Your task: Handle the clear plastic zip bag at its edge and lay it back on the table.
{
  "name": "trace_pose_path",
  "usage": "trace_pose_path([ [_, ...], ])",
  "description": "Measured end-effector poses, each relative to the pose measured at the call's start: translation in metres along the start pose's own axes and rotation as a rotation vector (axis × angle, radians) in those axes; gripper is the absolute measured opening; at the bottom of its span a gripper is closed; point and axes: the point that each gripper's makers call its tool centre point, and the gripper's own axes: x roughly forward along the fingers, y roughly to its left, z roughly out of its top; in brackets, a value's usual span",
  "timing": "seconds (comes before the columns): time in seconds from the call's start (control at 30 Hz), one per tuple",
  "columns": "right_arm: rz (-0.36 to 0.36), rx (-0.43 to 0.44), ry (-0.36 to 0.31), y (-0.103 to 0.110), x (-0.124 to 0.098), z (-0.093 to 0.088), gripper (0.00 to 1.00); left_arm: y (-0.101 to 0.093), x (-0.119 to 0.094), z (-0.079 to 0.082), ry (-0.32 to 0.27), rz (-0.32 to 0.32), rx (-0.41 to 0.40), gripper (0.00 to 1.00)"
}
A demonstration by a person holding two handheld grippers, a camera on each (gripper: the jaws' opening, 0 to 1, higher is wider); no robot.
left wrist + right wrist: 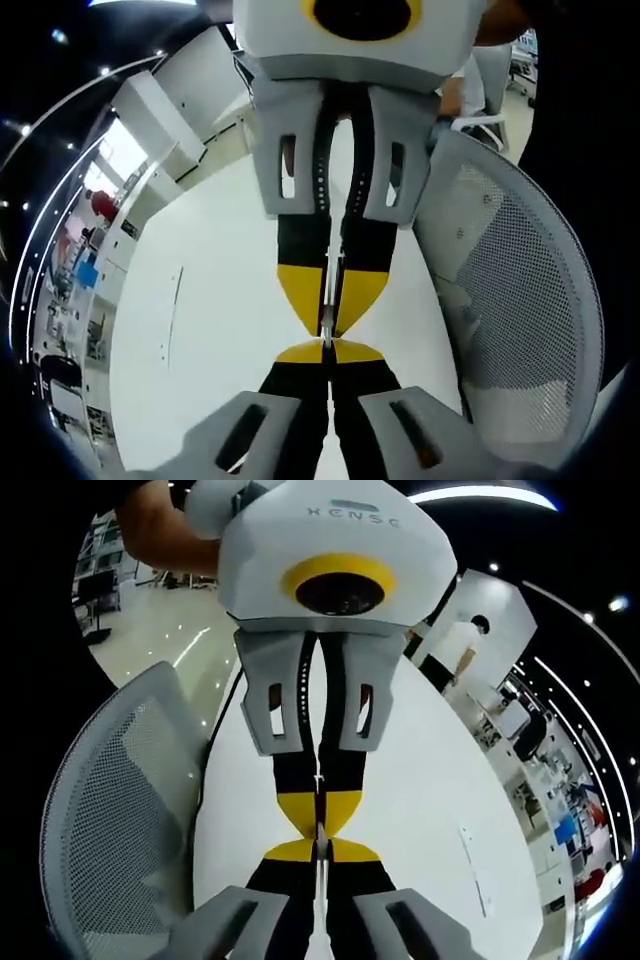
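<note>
— Where are the two grippers?

— Tip to tip above the white desk (220, 330) (430, 810). In the left gripper view the left gripper (328, 352) rises from the bottom, and the right gripper (330, 322) comes down from the top to meet it. The right gripper view mirrors this: right gripper (320, 852) below, left gripper (318, 818) above.

— And the fingers?

— Both yellow-tipped pairs are clenched, with no gap.

— The clear plastic zip bag?

— It shows edge-on, as a thin pale strip (327, 285) (320, 905) pinched between the right gripper's fingers, off the desk. Whether the left gripper's fingers also pinch it, I cannot tell.

— Anything else nearby?

— A white mesh-backed office chair (510, 290) (110, 810) stands just beside the desk. A person's bare forearm (165, 530) reaches to the left gripper.
</note>
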Motion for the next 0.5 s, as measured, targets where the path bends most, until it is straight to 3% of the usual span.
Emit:
trace_pose_path([
  [0.5,-0.010,0.011,-0.012,-0.0029,-0.0006,-0.0010,0.00,0.0038,-0.0030,-0.0008,-0.016,0.012,-0.007,0.00],
])
